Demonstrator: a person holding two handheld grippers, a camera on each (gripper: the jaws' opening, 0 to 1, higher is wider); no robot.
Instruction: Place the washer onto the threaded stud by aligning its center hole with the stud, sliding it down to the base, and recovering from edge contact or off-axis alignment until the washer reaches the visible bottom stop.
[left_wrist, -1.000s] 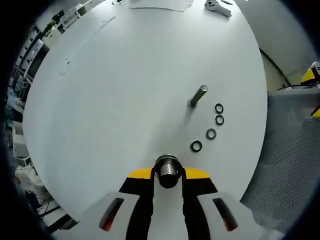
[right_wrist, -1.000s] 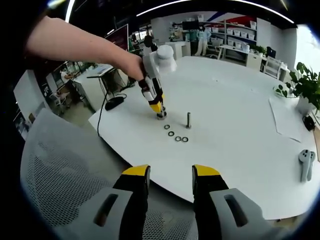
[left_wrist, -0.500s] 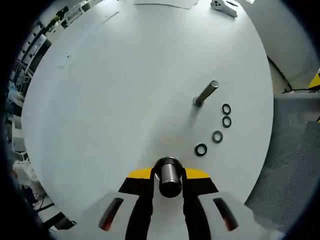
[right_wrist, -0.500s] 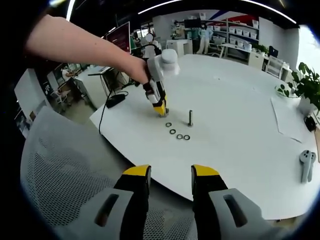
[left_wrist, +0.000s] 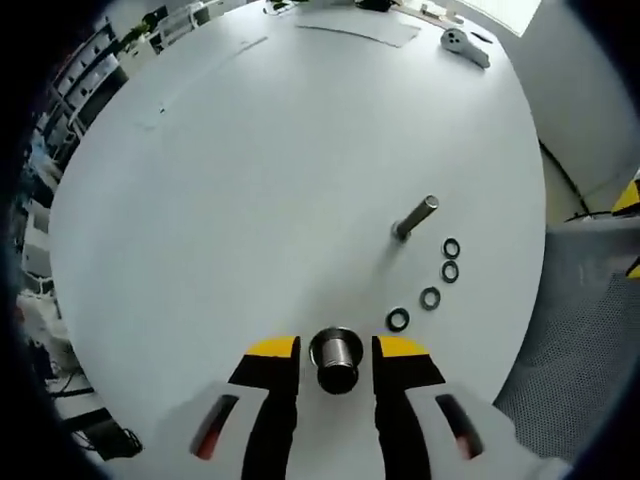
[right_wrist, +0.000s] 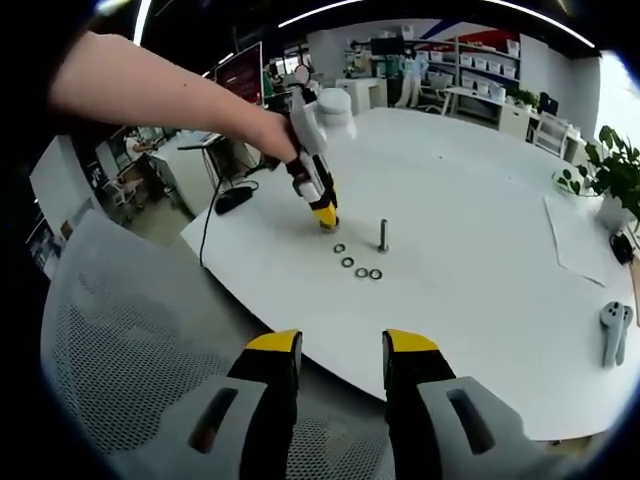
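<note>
Left tool (left_wrist: 336, 350), jaws parted around a metal cylinder (left_wrist: 336, 358) without clearly gripping it, sits on the surface (left_wrist: 250, 180) nearest the washers (left_wrist: 398, 320), which lie just right-ahead, stud (left_wrist: 415, 217) upright beyond them; right tool (right_wrist: 338, 352) open, empty, well back.

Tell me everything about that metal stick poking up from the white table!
The slim grey metal stud stands upright on the round white table, bare along its length, with a flat top end. Nothing touches it. Four small dark ring washers lie flat in a curved row beside it, apart from it. In the right gripper view it stands past them.
</note>
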